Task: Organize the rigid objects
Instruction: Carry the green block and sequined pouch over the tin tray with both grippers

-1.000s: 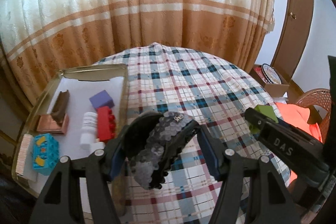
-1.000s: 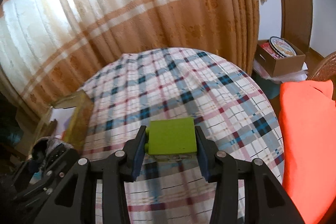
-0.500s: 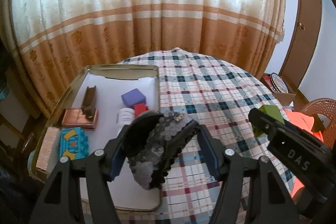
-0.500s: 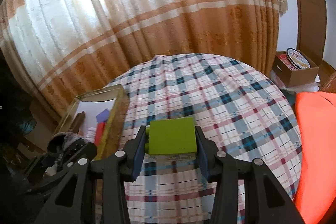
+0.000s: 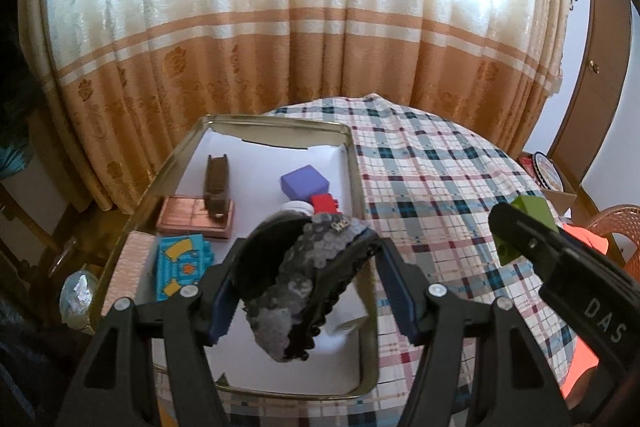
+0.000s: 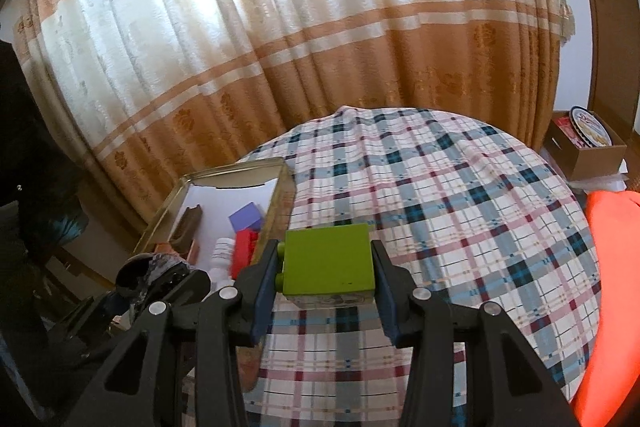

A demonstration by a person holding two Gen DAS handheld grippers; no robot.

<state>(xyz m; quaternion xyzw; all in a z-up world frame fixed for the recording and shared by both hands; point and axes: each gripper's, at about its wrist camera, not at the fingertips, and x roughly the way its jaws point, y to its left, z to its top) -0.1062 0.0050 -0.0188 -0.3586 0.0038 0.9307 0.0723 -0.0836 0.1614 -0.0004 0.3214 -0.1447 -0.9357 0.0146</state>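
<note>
My left gripper (image 5: 308, 291) is shut on a black sequined headband (image 5: 304, 279) and holds it above the near part of a gold metal tray (image 5: 352, 163) lined with white paper. In the tray lie a purple cube (image 5: 304, 181), a red brick (image 5: 325, 203), a white bottle (image 5: 295, 207), a brown comb (image 5: 217, 183) on a copper plate, and a blue toy block (image 5: 182, 263). My right gripper (image 6: 326, 279) is shut on a green brick (image 6: 328, 269) above the plaid tablecloth (image 6: 460, 211), right of the tray (image 6: 280, 187). The green brick also shows in the left wrist view (image 5: 528, 219).
The round table stands before a cream and orange curtain (image 5: 304, 27). A cardboard box (image 6: 588, 143) sits on the floor at the right, with an orange cloth (image 6: 612, 267) on a wicker chair beside it. A pink block (image 5: 128, 267) lies at the tray's left edge.
Both grippers have moved left, toward the tray, and risen. The headband now hangs over the tray's near part. Both grips are unchanged.
</note>
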